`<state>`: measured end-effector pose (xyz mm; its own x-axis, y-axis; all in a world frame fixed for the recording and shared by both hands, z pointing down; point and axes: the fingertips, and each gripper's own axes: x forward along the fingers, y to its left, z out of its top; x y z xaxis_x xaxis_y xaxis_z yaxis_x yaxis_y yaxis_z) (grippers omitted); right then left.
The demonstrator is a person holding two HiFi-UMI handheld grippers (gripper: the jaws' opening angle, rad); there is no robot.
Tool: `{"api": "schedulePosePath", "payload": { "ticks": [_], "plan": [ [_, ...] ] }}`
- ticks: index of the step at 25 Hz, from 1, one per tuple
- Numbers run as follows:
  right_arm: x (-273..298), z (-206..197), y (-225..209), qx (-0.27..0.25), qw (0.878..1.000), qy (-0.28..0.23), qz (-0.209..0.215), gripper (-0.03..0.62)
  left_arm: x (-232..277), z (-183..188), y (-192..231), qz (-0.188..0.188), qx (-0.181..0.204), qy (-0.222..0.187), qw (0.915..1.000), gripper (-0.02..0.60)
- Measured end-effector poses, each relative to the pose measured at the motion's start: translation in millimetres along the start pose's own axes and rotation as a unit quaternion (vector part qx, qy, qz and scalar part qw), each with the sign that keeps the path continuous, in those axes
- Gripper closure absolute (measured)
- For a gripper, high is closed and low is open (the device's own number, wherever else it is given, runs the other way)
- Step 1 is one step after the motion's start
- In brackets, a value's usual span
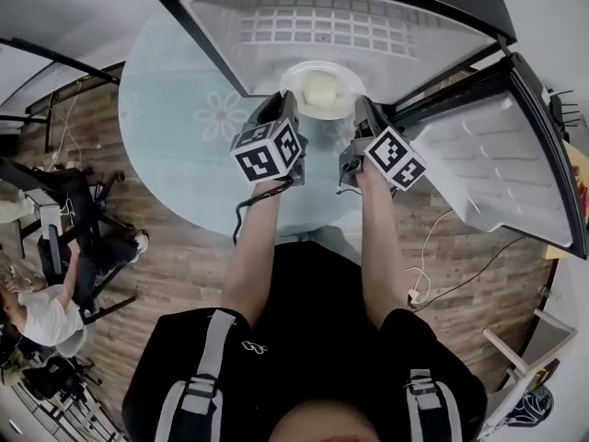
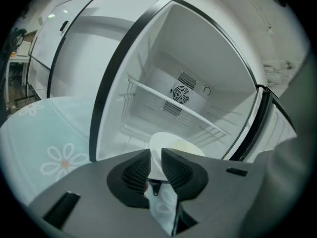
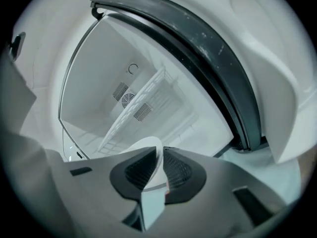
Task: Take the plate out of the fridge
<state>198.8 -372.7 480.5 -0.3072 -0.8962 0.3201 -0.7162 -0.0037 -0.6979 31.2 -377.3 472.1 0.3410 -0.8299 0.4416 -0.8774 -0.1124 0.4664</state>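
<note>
Withdrawal is the step in hand — left tool [image 2: 156,163] and right tool [image 3: 159,168] each clamp the rim of the plate [image 1: 321,90] at the fridge [image 1: 221,35] mouth. Next: draw it back evenly, keeping it level.

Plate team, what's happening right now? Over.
Grippers: left gripper and right gripper both shut on the plate rim. Plate at the fridge mouth, its door wide open. Nothing in the way. Over.
</note>
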Motion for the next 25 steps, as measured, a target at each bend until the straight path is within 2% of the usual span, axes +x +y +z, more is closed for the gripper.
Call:
{"api": "schedulePosePath", "payload": {
  "ticks": [7, 18, 25],
  "plan": [
    [-34, 8, 1, 0.008, 1.000, -0.008, 0.001, 0.553, -27, -2, -26, 0.005, 0.017, -0.017, 0.9997, 0.522],
    [-55, 4, 21, -0.002, 1.000, 0.000, 0.018, 0.554, -59, -2, -26, 0.012, 0.003, -0.038, 0.9992, 0.522],
    [-89, -2, 10, -0.001, 1.000, 0.003, 0.025, 0.555, -81, -28, -40, 0.012, -0.004, -0.043, 0.9990, 0.522]
  ]
}}
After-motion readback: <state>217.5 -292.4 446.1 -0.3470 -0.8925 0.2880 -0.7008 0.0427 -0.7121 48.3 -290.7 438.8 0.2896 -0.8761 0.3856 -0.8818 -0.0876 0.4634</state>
